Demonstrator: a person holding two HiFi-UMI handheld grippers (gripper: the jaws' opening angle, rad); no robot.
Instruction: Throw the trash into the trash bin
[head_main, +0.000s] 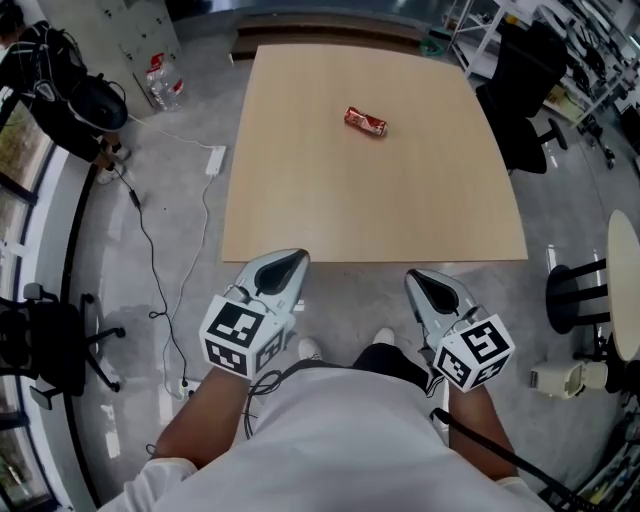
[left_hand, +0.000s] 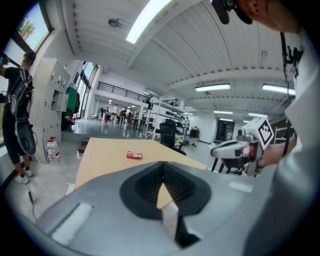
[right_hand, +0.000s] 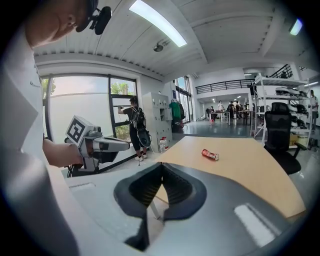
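A crushed red can (head_main: 365, 121) lies on the far half of the light wooden table (head_main: 300, 200), alone on its top. It also shows small in the left gripper view as the can (left_hand: 134, 155) and in the right gripper view as the can (right_hand: 210, 154). My left gripper (head_main: 290, 258) and right gripper (head_main: 420, 277) hover side by side just short of the table's near edge, pointing toward the can. Both are shut with nothing between the jaws, as seen at the left gripper (left_hand: 163, 163) and the right gripper (right_hand: 162, 164). No trash bin is in view.
A black office chair (head_main: 525, 100) stands at the table's right side. Water bottles (head_main: 163, 82) and a power strip with cable (head_main: 215, 160) lie on the floor at the left. A person (right_hand: 136, 127) stands by lockers. A round table (head_main: 625, 290) and a black stool (head_main: 575, 295) are at the right.
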